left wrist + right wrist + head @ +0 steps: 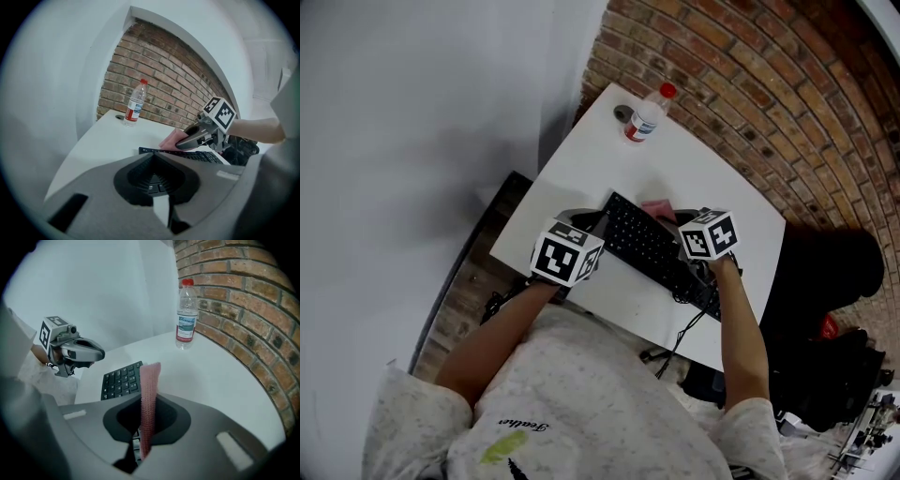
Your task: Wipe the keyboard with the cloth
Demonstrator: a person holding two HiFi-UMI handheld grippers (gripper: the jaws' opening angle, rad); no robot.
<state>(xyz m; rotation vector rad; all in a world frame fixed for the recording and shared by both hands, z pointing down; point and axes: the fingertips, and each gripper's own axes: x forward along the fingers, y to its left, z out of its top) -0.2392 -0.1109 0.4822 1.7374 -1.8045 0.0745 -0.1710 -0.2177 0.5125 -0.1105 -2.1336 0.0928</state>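
A black keyboard (652,248) lies slantwise on a white table (703,164), and a clear plastic bottle with a red cap (645,117) stands near the far corner. The right gripper (149,416) pinches a pink textured cloth (150,394) upright between its jaws, above the keyboard's far edge. The left gripper (157,185) hovers at the keyboard's left end, its jaws drawn almost together with nothing between them.

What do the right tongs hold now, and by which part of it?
The right tongs are shut on the cloth, gripping it by one end; the rest sticks out past their tips.
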